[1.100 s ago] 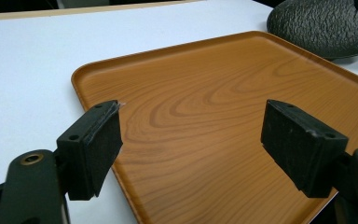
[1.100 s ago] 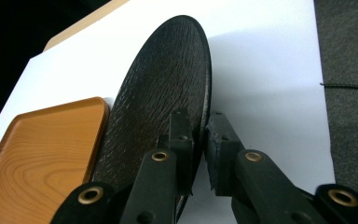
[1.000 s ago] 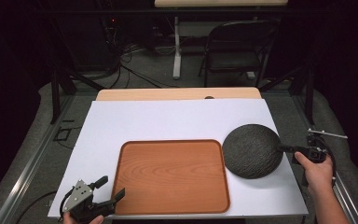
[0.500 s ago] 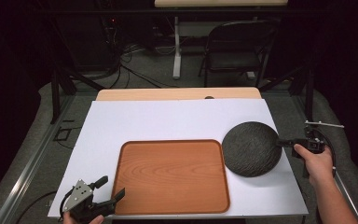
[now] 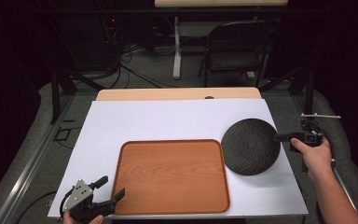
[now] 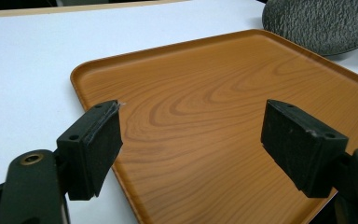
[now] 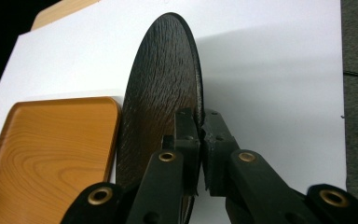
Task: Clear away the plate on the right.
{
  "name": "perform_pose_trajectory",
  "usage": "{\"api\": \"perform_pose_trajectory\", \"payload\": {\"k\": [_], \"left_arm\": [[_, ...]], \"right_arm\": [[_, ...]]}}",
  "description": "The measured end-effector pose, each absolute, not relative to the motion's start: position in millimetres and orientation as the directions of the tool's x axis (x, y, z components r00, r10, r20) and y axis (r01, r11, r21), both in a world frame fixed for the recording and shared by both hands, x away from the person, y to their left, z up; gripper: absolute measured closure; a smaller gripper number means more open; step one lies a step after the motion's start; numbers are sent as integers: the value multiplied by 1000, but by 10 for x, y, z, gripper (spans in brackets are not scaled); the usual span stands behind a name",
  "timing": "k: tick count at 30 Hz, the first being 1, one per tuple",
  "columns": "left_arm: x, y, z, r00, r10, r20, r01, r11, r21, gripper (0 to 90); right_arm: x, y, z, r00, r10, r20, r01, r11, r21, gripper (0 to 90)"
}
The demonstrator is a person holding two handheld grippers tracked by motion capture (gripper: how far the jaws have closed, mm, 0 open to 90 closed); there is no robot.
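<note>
A round black plate (image 5: 250,146) with a rough, textured surface hangs tilted just off the white sheet, to the right of a wooden tray (image 5: 168,177). My right gripper (image 5: 279,137) is shut on the plate's right rim. In the right gripper view both pads clamp the edge of the plate (image 7: 158,93) between them at the gripper (image 7: 199,126), and the tray (image 7: 42,140) lies to the left. My left gripper (image 5: 113,185) stands open at the tray's front left corner. Its jaws (image 6: 191,140) are spread above the tray (image 6: 214,93), with nothing between them.
A white sheet (image 5: 168,121) covers most of the table, with a strip of bare wood (image 5: 177,94) at the far edge. Beyond the table stand a dark folding chair (image 5: 237,46) and table legs with cables on the floor.
My right hand has risen a little, and the plate has come up off the sheet with it and tilted. The left gripper has stayed where it was.
</note>
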State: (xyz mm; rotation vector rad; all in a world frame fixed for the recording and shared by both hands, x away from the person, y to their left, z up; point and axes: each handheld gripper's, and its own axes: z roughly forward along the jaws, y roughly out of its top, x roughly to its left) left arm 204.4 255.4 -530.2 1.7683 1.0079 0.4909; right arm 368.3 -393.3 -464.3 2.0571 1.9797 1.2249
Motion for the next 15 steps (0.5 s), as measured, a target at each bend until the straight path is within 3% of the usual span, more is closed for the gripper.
{"api": "perform_pose_trajectory", "payload": {"k": [15], "left_arm": [[2046,2560,-5304,570,812,-125,408,-148,901,205]], "right_arm": [[3871,-3654,-4313,-119,906,407,858,-112,501,875]]}}
